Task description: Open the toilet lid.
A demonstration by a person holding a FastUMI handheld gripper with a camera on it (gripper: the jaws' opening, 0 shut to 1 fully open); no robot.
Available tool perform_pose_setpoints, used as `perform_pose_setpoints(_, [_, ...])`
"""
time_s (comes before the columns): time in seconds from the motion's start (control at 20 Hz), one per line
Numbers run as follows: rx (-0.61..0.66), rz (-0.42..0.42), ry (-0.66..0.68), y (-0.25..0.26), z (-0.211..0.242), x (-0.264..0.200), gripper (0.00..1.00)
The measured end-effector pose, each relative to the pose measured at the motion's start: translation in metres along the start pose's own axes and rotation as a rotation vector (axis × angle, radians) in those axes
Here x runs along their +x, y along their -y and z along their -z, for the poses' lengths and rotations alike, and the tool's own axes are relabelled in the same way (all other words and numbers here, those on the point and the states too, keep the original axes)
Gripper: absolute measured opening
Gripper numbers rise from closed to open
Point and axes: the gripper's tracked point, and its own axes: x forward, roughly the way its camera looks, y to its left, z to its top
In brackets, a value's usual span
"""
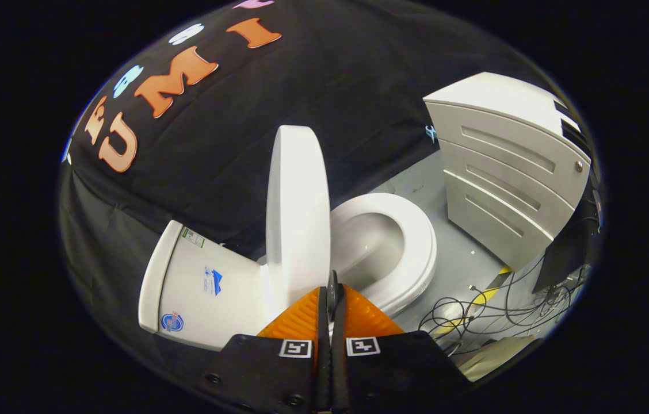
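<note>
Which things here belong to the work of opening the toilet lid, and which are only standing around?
Belonging to the job:
- toilet lid, raised upright
- seat and bowl beyond the fingers
- tank beside the lid
- gripper, fingers closed together, nothing between them

Only standing around:
- drawer cabinet
- loose cables on the floor

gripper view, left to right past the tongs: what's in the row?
Toilet tank → raised toilet lid → open seat and bowl → white drawer cabinet. Loose cables lie on the floor below the cabinet. The tongs are closed together at the lid's lower edge, gripping nothing visible.
</note>
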Motion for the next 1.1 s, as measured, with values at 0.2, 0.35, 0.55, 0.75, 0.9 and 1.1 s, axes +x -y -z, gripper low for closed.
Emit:
perform_pose_setpoints(0.2, [-0.076, 0.003, 0.026, -0.021, -0.001, -0.01, 0.08])
perform_pose_setpoints(0.35, [-0.128, -0.003, 0.046, -0.04, -0.001, -0.016, 0.08])
perform_pose_setpoints(0.55, [-0.203, -0.022, 0.077, -0.074, 0.002, -0.028, 0.08])
perform_pose_setpoints(0.75, [-0.284, -0.021, 0.104, -0.102, 0.007, -0.037, 0.08])
perform_pose_setpoints(0.9, [-0.338, -0.02, 0.118, -0.122, 0.013, -0.039, 0.08])
perform_pose_setpoints(1.1, [-0.395, -0.028, 0.131, -0.149, 0.022, -0.043, 0.08])
